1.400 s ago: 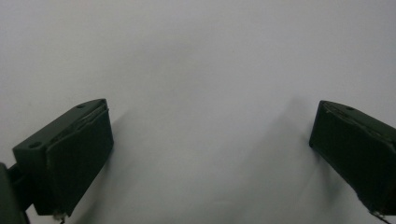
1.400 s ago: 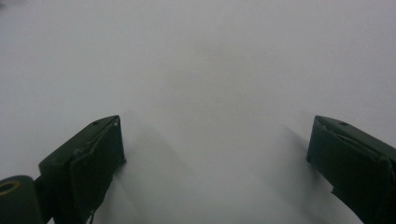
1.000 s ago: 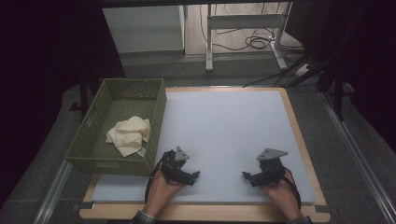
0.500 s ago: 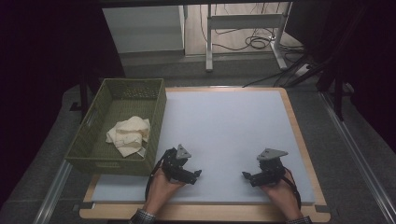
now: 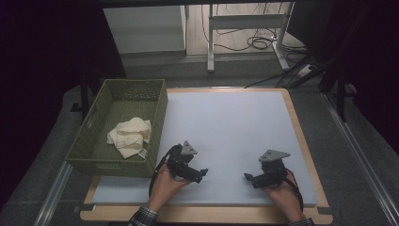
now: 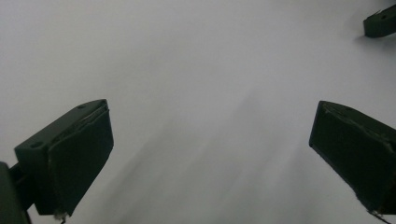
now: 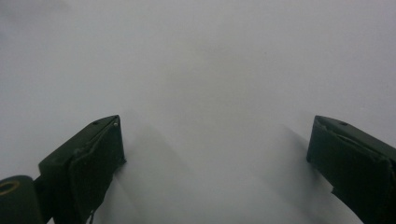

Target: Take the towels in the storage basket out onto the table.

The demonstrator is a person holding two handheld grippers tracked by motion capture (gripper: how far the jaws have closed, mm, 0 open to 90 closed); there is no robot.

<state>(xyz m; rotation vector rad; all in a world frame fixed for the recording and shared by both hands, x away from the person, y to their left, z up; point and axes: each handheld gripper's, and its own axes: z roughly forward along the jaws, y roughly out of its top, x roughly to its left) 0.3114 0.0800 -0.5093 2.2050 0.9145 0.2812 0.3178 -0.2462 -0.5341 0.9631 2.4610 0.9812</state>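
A cream cloth [image 5: 130,136] lies crumpled inside the green basket [image 5: 93,160] at the table's left. My left gripper [image 5: 202,173] rests near the front edge of the pale mat [image 5: 226,122], just right of the basket, and points toward the right hand. In the left gripper view its jaws stand wide apart over bare mat, left gripper [image 6: 210,158] open and empty. My right gripper [image 5: 246,178] sits at the front right and points left. In the right gripper view the right gripper [image 7: 215,163] is open with nothing between its jaws. The tip of the other gripper [image 6: 380,22] shows far off.
The mat lies on a wooden board [image 5: 308,155] with grey floor around it. A white table frame [image 5: 244,23] and cables [image 5: 256,42] stand beyond the far edge. A dark curtain [image 5: 47,56] hangs at the left.
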